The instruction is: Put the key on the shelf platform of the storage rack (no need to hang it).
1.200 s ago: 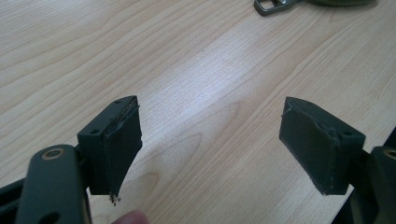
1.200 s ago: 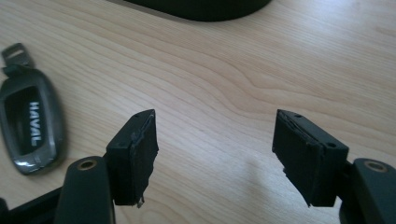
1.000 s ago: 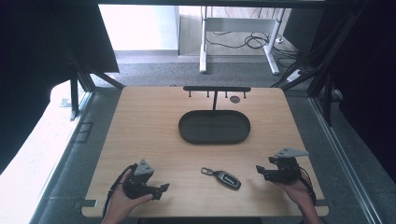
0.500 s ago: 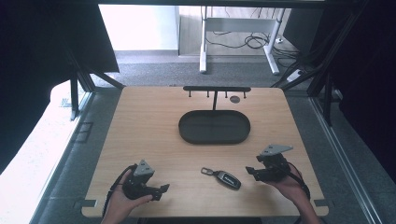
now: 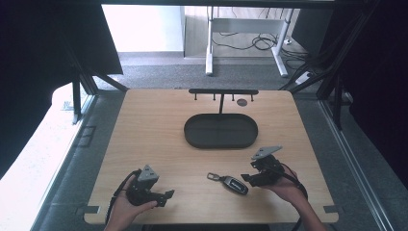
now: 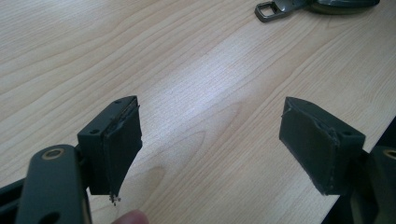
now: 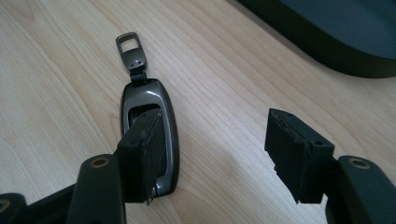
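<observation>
A dark car key fob (image 5: 231,183) with a metal loop lies flat on the wooden table (image 5: 154,134) near the front edge. In the right gripper view the fob (image 7: 149,121) sits just ahead of the left jaw, which overlaps its near end. My right gripper (image 5: 246,180) is open, right beside the fob, with bare table between its jaws. My left gripper (image 5: 169,194) rests open near the front left; in its own view the gripper (image 6: 210,140) spans bare wood, and the fob's loop (image 6: 268,9) lies far off at the top.
A black oval tray (image 5: 220,131) sits in the middle of the table, its rim (image 7: 327,51) close ahead of the right gripper. Behind it stands a black rack with hooks (image 5: 222,92). A small dark disc (image 5: 242,102) lies near the rack.
My right gripper has moved left and slightly forward, from the table's right side up to the key fob. The left gripper has stayed where it was.
</observation>
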Demonstrator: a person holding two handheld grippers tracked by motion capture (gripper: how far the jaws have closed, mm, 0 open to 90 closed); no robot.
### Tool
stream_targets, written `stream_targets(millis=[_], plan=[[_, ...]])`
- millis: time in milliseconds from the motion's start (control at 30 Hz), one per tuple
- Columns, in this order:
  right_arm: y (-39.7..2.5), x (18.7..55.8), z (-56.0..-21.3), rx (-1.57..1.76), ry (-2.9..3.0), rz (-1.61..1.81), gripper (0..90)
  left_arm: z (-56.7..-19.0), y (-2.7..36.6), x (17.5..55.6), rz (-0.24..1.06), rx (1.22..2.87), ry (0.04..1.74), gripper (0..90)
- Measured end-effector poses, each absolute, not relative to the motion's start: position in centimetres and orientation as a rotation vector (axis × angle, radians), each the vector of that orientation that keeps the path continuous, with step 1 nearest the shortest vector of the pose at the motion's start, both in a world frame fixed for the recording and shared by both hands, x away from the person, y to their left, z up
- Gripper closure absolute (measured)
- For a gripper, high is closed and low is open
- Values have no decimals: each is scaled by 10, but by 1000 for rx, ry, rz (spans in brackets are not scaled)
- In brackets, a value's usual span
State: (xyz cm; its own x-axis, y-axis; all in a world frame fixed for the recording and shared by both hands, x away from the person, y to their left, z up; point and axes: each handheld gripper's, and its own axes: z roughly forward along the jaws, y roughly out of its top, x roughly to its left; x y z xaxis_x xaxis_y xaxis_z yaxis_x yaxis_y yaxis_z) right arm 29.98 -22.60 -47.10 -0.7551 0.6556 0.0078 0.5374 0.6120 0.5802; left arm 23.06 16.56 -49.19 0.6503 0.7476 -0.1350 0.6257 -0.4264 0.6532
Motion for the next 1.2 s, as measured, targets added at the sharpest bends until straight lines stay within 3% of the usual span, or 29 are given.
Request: stream_targets(millis=[1200], plan=[[-177, 297, -486, 825, 2779, 719, 365, -496, 161, 231, 203, 2203, 1048, 213]])
